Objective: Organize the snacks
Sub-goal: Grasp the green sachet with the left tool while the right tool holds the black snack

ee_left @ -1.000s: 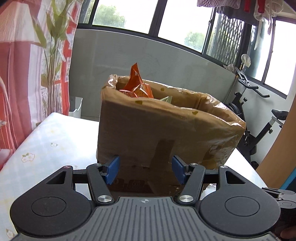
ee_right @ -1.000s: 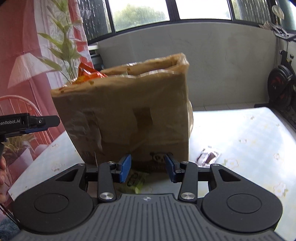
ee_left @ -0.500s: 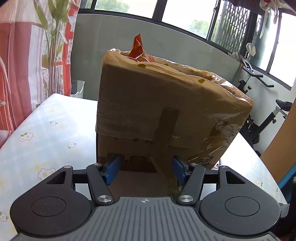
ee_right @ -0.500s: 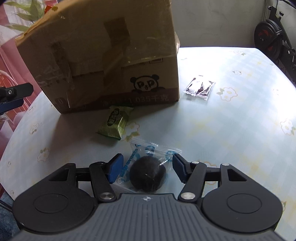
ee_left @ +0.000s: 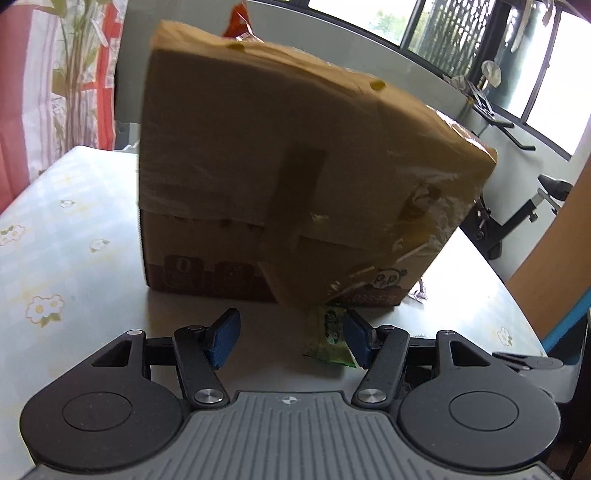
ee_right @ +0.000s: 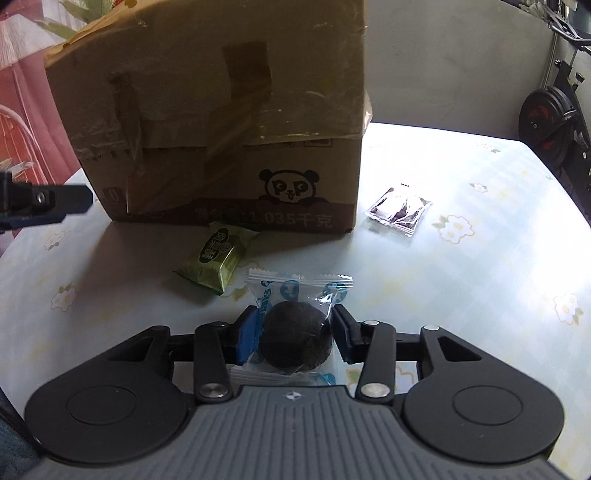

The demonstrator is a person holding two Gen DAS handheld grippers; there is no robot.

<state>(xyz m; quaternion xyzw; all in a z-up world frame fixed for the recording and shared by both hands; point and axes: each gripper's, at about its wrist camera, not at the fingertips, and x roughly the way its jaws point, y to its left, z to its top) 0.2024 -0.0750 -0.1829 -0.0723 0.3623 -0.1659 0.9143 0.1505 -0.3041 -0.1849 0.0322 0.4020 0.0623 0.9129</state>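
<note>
A taped cardboard box [ee_right: 221, 110] with a panda print stands on the flowered table [ee_right: 461, 295]; an orange bag [ee_left: 238, 22] pokes out of its top. My right gripper [ee_right: 293, 332] is closing, its pads pressing both sides of a dark round snack [ee_right: 295, 347] in a clear wrapper that lies on the table. A green snack packet [ee_right: 216, 256] lies just in front of the box. My left gripper [ee_left: 290, 339] hangs open low over the table before the box [ee_left: 295, 166], with the green packet [ee_left: 327, 338] right beside its right finger.
A clear packet of dark pieces [ee_right: 399, 210] lies to the right of the box. One left-gripper finger [ee_right: 55, 203] shows at the left edge of the right wrist view. An exercise bike [ee_right: 546, 125] stands beyond the table; red curtains and a plant are on the left.
Both grippers sank toward the table and tilted down. The right jaws opened wider around the dark round snack, then closed in on it. The left jaws kept the same gap.
</note>
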